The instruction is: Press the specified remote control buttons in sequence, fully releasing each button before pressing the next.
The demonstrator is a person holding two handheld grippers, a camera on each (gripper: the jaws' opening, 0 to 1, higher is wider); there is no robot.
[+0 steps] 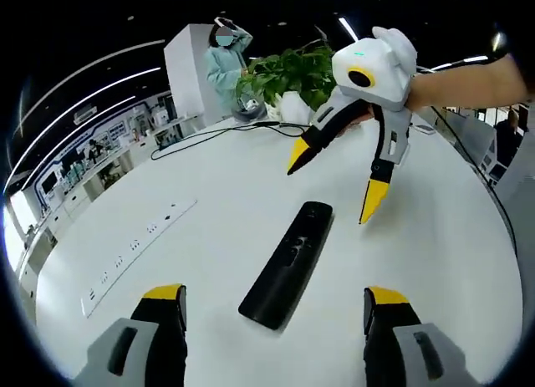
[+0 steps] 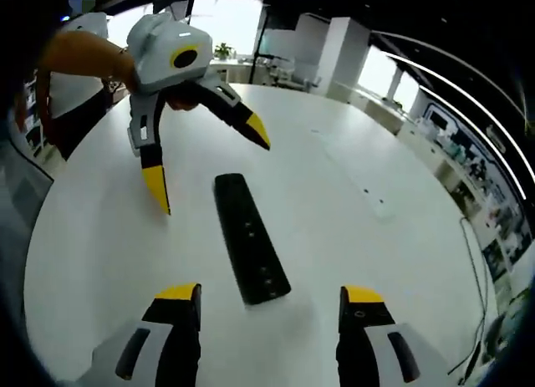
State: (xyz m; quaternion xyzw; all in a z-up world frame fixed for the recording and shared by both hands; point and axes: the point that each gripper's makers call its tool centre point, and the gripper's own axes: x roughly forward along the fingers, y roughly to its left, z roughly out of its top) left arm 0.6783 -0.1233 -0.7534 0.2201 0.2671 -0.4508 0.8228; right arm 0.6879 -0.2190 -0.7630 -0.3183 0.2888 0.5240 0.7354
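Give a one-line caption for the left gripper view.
Open left tongs frame a black remote on the white table; open right tongs hover beyond.

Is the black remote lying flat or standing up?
Lying flat. The long black plastic remote control rests lengthwise, buttons up, on the round white table, between the open right tool and left tool.

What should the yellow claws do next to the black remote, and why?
Probably lower one gripper's tip onto a button. The remote lies flat on the table, untouched, while the right gripper and left gripper both hover open above it.
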